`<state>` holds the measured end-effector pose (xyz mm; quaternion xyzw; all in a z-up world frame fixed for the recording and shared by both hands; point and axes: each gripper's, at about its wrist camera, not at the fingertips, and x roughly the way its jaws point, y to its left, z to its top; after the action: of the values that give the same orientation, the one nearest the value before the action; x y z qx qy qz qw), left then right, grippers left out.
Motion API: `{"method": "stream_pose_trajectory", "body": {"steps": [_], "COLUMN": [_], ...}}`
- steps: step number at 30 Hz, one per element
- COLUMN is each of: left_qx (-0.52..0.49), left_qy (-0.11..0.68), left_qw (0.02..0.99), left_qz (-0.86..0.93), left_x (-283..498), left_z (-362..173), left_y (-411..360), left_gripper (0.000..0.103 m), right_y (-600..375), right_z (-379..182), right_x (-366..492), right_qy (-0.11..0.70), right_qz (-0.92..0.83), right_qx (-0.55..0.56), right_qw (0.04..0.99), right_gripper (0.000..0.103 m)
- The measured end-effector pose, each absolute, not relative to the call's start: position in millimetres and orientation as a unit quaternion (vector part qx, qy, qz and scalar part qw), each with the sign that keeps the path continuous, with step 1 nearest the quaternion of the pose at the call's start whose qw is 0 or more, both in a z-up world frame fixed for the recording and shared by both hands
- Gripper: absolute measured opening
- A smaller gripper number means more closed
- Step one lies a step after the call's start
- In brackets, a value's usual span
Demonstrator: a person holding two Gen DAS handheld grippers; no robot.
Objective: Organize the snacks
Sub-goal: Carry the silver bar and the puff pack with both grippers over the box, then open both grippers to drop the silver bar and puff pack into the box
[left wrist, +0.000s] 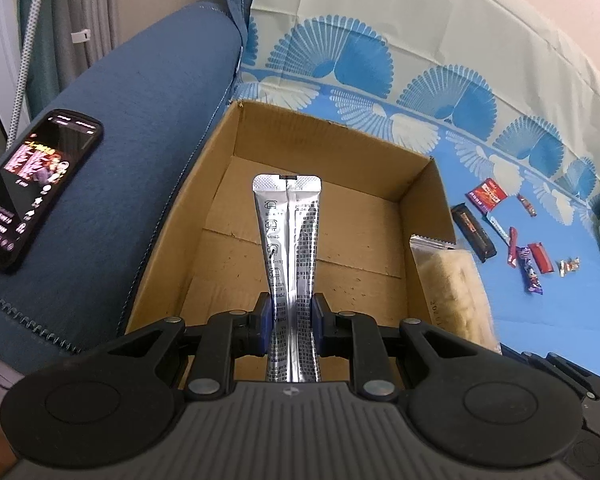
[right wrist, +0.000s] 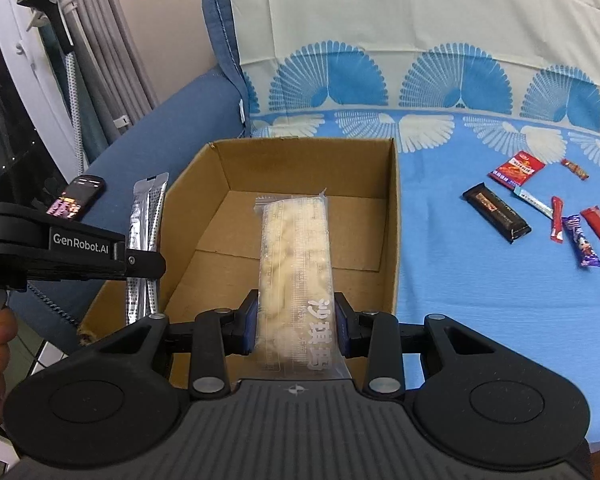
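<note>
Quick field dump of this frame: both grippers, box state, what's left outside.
left hand-held gripper: shut on silver stick sachet, over box
right hand-held gripper: shut on clear sachima pack, over box
cardboard box: open, nothing inside
loose snacks: on blue sheet, right of box
phone: lit, on sofa arm

Even indoor light, soft shadows — fisheye-bent edges (corners dark).
</note>
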<state>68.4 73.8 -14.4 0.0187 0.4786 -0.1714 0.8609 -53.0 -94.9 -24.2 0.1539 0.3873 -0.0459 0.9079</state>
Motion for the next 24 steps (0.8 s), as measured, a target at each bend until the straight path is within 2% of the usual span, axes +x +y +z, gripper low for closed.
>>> {"method": "stream_pose_trajectory", "body": {"steps": [24], "left_qx": [0.042], "left_qy": [0.509], "left_qw": [0.845], "left_qz": [-0.160], "left_x": [116], "left_z": [-63], "left_y": [62], "left_gripper": [0.022], "right_y": [-95], "right_z": [-60], "right_x": [-10], "right_qy": [0.420], "right_qz": [-0.049], "right_qx": [0.159], "right_qw": [0.892], "right_gripper": [0.038]}}
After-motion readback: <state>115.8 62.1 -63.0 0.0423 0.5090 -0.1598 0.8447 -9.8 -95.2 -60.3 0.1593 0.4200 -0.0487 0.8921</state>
